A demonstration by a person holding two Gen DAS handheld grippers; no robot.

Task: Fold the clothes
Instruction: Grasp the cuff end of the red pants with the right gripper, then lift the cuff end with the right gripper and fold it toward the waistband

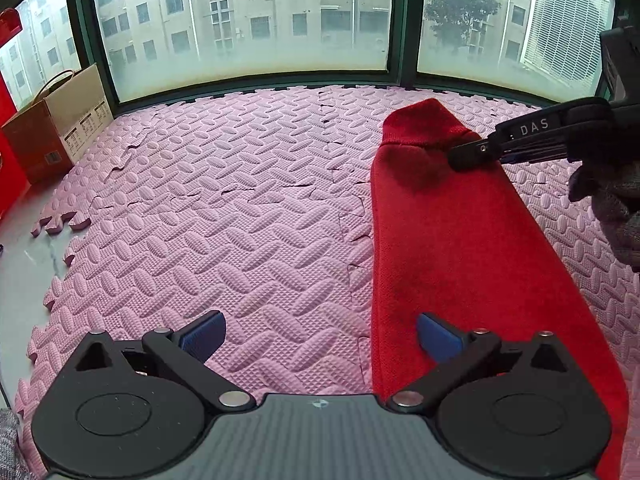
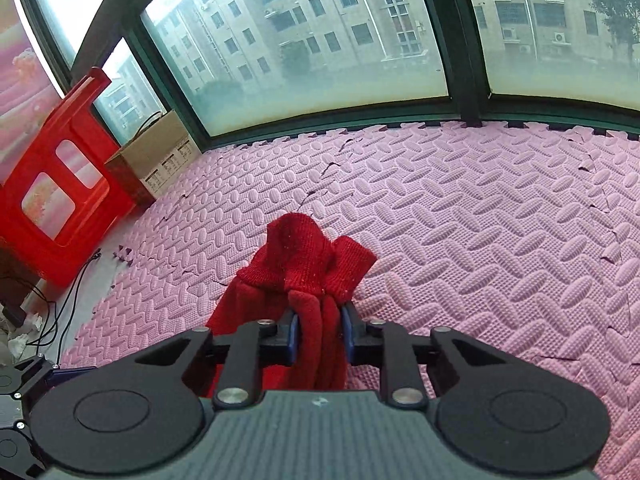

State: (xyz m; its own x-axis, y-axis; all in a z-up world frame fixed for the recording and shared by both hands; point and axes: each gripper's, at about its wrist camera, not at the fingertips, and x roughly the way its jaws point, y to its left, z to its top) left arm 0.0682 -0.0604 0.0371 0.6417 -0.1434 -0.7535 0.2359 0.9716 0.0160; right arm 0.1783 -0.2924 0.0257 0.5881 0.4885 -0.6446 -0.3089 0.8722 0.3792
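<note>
1. Pink foam mat [image 1: 248, 216], interlocking tiles, fills the floor up to the windows; several tile seams have lifted or pulled apart. Nothing folded or stacked shows anywhere on it.
2. Red knit garment [image 1: 452, 240], the only clothing in view, lies as a long narrow strip down the right half of the left wrist view. Judged: already doubled lengthwise, so the work is partly done.
3. Far end of the garment, with its ribbed cuff or hem [image 2: 304, 256], sits at centre of the right wrist view, bunched up off the mat.
4. Right tool [image 2: 320, 334] is clamped on that bunched end; its blue pads [image 2: 294, 336] press the cloth from both sides.
5. Left tool [image 1: 320, 338] stands wide open at the bottom of its own view, holding nothing; one pad hangs over the garment's near end, the other over bare mat.
6. Left to do, judged: carry the gripped end across toward the near end, then flatten.
</note>
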